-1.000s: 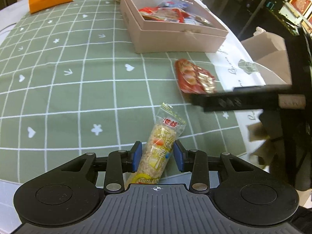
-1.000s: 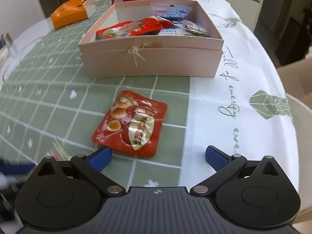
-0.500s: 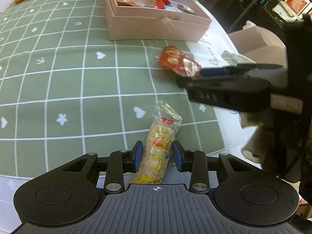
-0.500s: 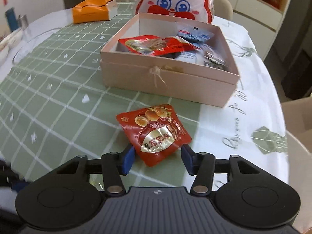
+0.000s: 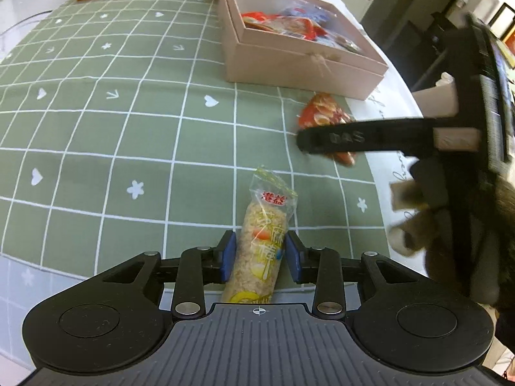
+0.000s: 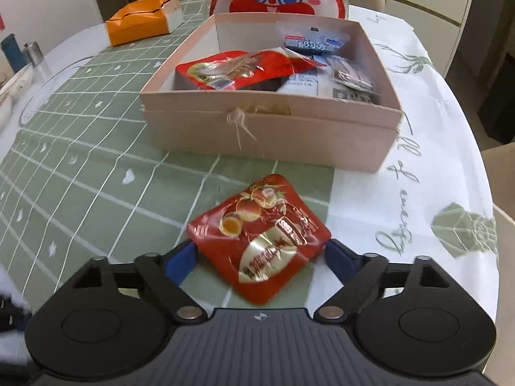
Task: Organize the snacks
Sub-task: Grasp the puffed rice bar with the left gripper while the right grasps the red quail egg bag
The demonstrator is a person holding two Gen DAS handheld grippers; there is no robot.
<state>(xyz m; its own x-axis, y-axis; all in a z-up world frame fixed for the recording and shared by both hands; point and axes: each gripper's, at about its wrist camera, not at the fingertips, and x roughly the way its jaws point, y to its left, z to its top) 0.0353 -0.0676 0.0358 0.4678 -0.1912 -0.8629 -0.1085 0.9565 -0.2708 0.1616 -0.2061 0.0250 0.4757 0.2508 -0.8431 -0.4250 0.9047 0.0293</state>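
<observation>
"DAS" embossed on right gripper (image 5: 328, 138), cursive lettering on tablecloth (image 6: 415, 173) not legible
</observation>
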